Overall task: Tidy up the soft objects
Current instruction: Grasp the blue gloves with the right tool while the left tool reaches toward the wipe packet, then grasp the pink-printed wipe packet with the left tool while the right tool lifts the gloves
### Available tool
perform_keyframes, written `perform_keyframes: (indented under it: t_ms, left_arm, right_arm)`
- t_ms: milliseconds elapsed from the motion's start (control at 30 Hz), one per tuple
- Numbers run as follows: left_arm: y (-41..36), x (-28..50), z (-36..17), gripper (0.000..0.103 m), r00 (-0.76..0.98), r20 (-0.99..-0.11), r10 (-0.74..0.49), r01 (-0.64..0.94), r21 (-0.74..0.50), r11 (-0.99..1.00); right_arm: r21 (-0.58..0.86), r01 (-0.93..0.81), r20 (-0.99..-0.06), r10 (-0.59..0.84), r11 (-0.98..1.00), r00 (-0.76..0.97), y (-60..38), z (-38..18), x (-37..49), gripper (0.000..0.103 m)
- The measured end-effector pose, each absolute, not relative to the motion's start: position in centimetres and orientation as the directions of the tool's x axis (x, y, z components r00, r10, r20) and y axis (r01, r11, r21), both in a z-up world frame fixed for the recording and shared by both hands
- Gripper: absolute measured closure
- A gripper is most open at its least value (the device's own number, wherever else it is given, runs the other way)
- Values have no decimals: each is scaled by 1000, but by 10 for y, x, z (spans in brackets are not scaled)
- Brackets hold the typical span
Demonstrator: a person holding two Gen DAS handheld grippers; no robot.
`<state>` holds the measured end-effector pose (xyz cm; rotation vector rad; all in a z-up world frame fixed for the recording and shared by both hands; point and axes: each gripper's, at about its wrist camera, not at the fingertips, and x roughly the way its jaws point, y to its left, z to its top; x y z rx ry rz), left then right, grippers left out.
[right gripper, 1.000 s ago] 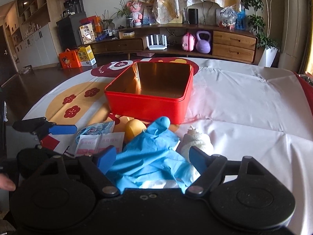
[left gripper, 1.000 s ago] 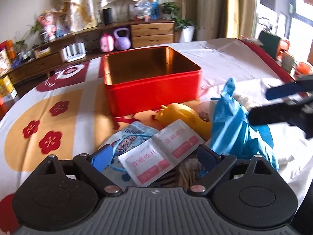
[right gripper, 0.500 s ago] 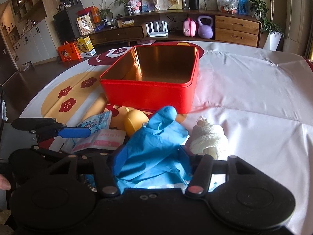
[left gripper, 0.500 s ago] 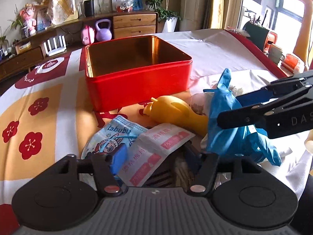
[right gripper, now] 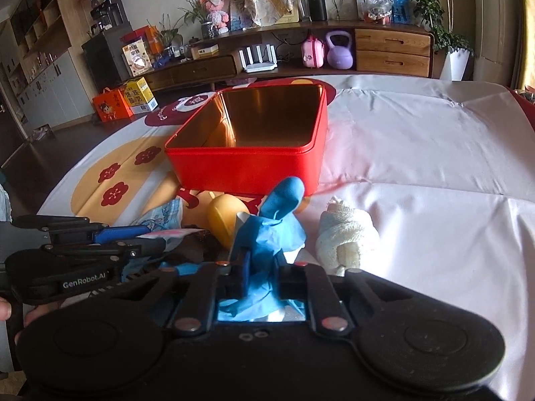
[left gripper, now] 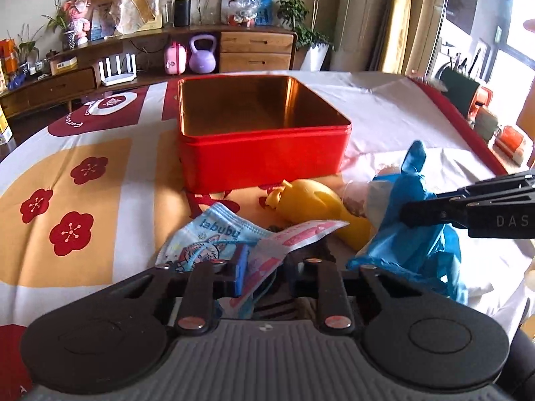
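An open red tin (left gripper: 264,160) (right gripper: 247,167) stands on the table, gold inside and with nothing in it. My left gripper (left gripper: 265,274) is shut on a white-and-pink packet (left gripper: 294,237), with a blue printed face mask (left gripper: 207,237) caught beside it. My right gripper (right gripper: 262,272) is shut on a blue rubber glove (right gripper: 274,224) (left gripper: 411,220); it also shows in the left wrist view (left gripper: 468,207). A yellow soft toy (left gripper: 321,207) (right gripper: 227,214) lies between them, in front of the tin. A white gauze roll (right gripper: 344,237) lies right of the glove.
The table wears a white cloth with yellow and red flower print (left gripper: 67,200). Orange and green items (left gripper: 481,113) stand at its right edge. A wooden sideboard (right gripper: 391,50) with a purple kettlebell (right gripper: 339,50) runs along the far wall.
Both grippers have closed: the left on the packet, the right on the blue glove. Both grippers and their loads sit a little higher than before.
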<state>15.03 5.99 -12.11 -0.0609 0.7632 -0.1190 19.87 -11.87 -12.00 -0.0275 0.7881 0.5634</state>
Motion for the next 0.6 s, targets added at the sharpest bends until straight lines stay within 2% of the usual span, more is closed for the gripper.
perform_keyframes:
  t_ms: [100, 267, 600]
  left_arm:
    - [61, 148, -117, 92, 722, -679, -130, 80, -105, 991]
    - [63, 143, -109, 97, 736, -667, -121, 66, -107, 992]
    - [66, 134, -81, 99, 757, -639, -137, 49, -153, 987]
  right_arm:
    - [176, -486, -666, 467, 856, 582, -120, -115, 195, 99]
    - [185, -490, -639, 483, 852, 599, -126, -104, 187, 101]
    - [193, -528, -579, 530, 827, 619, -133, -66, 175, 101]
